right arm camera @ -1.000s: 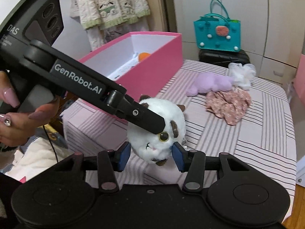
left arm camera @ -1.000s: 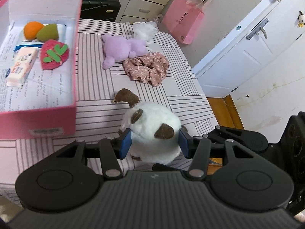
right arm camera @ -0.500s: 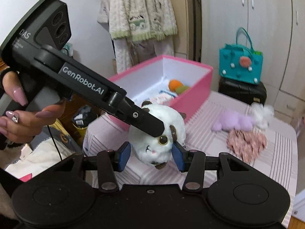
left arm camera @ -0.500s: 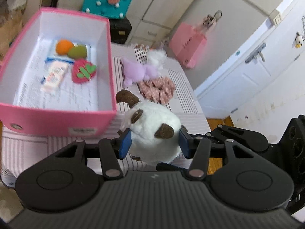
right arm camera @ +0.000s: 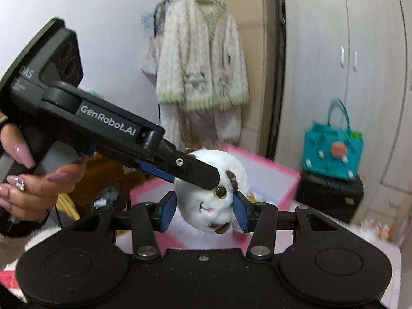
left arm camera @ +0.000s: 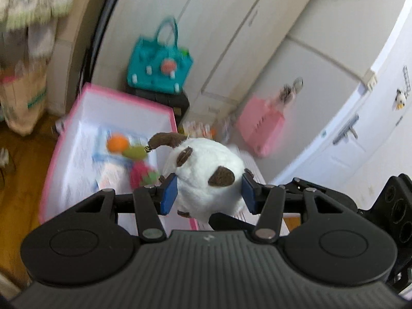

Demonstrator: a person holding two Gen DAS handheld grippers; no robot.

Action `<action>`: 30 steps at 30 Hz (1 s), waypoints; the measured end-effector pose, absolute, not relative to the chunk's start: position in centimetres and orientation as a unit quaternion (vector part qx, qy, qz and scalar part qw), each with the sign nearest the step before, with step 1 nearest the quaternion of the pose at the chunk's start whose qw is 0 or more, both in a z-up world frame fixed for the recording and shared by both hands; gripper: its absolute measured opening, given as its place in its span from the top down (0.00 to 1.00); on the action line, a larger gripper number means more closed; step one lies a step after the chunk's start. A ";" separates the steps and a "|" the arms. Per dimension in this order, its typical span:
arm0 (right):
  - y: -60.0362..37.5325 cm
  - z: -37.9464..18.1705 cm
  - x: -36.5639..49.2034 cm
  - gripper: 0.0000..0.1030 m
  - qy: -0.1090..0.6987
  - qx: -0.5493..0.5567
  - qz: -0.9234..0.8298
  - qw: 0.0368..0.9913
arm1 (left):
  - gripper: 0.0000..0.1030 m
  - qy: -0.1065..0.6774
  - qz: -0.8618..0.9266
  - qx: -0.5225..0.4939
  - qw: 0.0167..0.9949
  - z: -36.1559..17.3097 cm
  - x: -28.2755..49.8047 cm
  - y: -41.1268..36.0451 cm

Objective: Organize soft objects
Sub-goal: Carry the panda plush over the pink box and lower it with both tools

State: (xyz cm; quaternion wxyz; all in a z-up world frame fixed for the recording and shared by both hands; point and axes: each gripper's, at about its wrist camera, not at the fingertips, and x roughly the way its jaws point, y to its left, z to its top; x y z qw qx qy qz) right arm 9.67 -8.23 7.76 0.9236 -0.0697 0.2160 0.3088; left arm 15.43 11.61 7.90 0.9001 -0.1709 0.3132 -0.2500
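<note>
A round white plush toy (left arm camera: 208, 180) with brown ears hangs in the air, gripped from two sides. My left gripper (left arm camera: 208, 194) is shut on it, blue pads pressing its flanks. My right gripper (right arm camera: 204, 209) is shut on the same plush toy (right arm camera: 208, 206) at its face. In the right wrist view the left gripper's upper finger (right arm camera: 195, 172) lies across the toy's head. Below and behind stands the pink box (left arm camera: 77, 159), holding an orange ball (left arm camera: 118, 143), a green piece (left arm camera: 135, 152) and a red strawberry-shaped piece (left arm camera: 140, 172).
A teal handbag (left arm camera: 159, 64) sits on a black case (right arm camera: 329, 195) behind the box. A pink paper bag (left arm camera: 260, 126) hangs on the white cabinet. A knitted cardigan (right arm camera: 203, 59) hangs on a rail. A person's hand (right arm camera: 33, 180) holds the left gripper.
Both grippers have risen together with the plush toy off the striped table, and the views have tilted up. The toy now hangs by the pink box's near corner.
</note>
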 end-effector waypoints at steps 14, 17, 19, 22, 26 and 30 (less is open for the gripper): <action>-5.5 6.3 21.9 0.53 0.211 -0.017 0.367 0.906 | 0.51 0.301 -0.159 -0.151 0.928 6.4 23.6 14.6; -4.6 5.5 24.3 0.53 0.226 -0.017 0.386 0.894 | 0.51 0.320 -0.150 -0.139 0.925 5.9 25.6 15.0; -4.0 5.0 25.4 0.53 0.234 -0.027 0.389 0.891 | 0.51 0.333 -0.146 -0.118 0.924 5.3 27.0 14.9; -3.4 4.0 27.5 0.53 0.261 -0.024 0.393 0.882 | 0.51 0.353 -0.137 -0.085 0.922 4.5 29.0 14.6; -2.5 2.4 30.4 0.54 0.301 -0.003 0.389 0.871 | 0.51 0.378 -0.121 -0.058 0.916 3.6 31.3 14.6; -1.8 1.1 33.1 0.54 0.334 0.027 0.392 0.857 | 0.51 0.403 -0.125 -0.048 0.905 3.0 32.7 15.3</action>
